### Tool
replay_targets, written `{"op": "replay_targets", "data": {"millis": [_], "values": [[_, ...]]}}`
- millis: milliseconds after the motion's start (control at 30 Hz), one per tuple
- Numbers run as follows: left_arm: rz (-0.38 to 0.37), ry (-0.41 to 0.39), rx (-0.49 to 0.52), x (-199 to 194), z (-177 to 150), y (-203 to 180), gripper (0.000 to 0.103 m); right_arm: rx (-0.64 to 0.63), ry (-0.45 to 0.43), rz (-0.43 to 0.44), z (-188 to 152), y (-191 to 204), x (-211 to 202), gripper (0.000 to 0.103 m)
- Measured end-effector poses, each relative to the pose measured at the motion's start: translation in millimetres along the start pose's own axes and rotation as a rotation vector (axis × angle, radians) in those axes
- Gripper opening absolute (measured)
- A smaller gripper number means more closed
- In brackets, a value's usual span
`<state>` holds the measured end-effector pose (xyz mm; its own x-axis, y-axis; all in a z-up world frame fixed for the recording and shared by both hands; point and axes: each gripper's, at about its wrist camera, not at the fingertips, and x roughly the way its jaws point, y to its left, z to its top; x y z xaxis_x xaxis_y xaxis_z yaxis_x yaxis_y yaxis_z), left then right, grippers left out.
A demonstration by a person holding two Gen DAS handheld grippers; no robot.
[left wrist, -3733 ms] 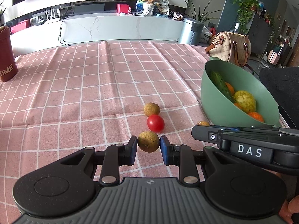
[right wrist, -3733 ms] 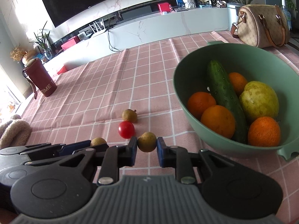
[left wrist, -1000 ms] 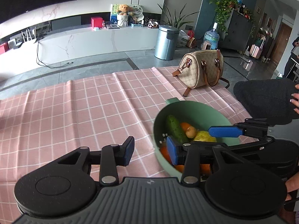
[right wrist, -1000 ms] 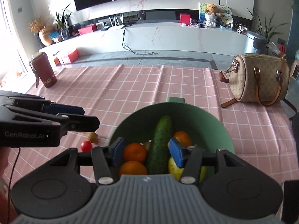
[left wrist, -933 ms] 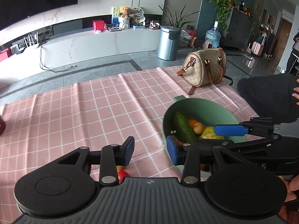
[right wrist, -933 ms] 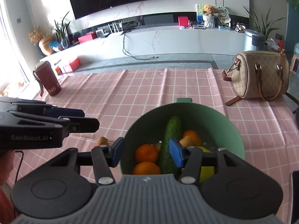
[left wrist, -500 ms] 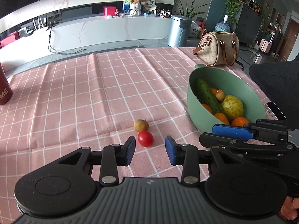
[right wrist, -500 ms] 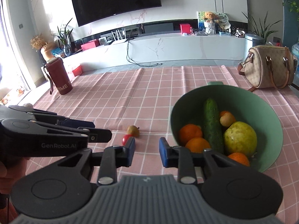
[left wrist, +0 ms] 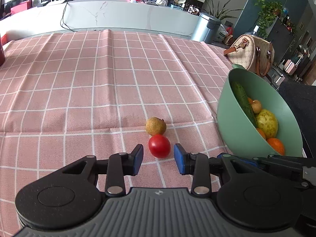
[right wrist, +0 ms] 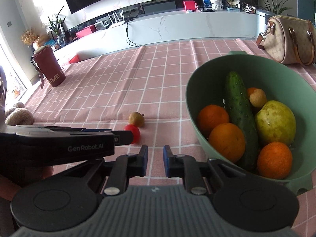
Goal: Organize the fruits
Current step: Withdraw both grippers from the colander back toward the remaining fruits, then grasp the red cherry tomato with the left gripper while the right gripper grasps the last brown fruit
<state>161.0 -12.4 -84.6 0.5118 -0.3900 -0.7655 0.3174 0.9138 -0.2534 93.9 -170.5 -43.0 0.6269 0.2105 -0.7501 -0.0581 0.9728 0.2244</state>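
A red cherry tomato (left wrist: 159, 146) lies on the pink checked tablecloth, with a small brown fruit (left wrist: 155, 126) just behind it. My left gripper (left wrist: 158, 159) is open, low over the cloth, its pads either side of the tomato and not touching it. The green bowl (left wrist: 233, 136) stands to the right and holds a cucumber (right wrist: 239, 108), oranges (right wrist: 227, 140), a yellow-green fruit (right wrist: 275, 121) and a small brown fruit (right wrist: 257, 97). My right gripper (right wrist: 155, 163) is open with a narrow gap and empty, left of the bowl (right wrist: 192, 98). The tomato (right wrist: 135, 133) is partly hidden there by the left gripper.
A beige handbag (right wrist: 288, 39) sits behind the bowl at the table's far right. A dark red flask (right wrist: 48, 69) stands at the far left. A furry brown thing (right wrist: 18, 114) lies at the left edge. A dark sleeve (left wrist: 300, 106) is right of the bowl.
Both grippers dropped small brown fruits into the bowl, then came back down. The left gripper has closed in on the tomato; the right gripper's gap has narrowed.
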Motion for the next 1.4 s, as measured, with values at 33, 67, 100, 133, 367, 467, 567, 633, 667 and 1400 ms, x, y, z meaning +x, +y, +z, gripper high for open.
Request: {"op": "replay_targets", "data": {"millis": [33,67,100,133,367,467,567,633,667,1400], "values": [[-0.003,0.004,-0.006,2,1,1,0.042,0.005,0.006,-0.001,0,0,3,0.012],[-0.007,0.007,-0.011,5,1,1,0.042,0.008,0.011,0.001,0,0,6,0.012],[-0.011,0.008,-0.011,7,2,1,0.042,0.007,0.014,0.005,0,1,8,0.012],[-0.012,0.011,-0.009,9,2,0,0.042,0.000,0.015,0.005,0,2,10,0.012],[-0.009,0.020,0.005,14,4,-2,0.028,-0.030,0.018,-0.005,2,10,22,0.012],[-0.005,0.017,-0.013,10,5,3,0.028,-0.042,0.013,-0.009,2,13,25,0.012],[0.010,0.000,-0.040,-1,9,12,0.028,-0.063,-0.005,-0.012,2,16,26,0.012],[0.041,-0.016,-0.052,-9,11,19,0.028,-0.083,-0.024,-0.018,2,19,27,0.013],[0.055,-0.025,-0.057,-12,11,23,0.028,-0.092,-0.033,-0.021,2,21,28,0.014],[0.092,-0.041,-0.118,-11,18,55,0.028,-0.098,-0.058,0.000,22,40,70,0.024]]}}
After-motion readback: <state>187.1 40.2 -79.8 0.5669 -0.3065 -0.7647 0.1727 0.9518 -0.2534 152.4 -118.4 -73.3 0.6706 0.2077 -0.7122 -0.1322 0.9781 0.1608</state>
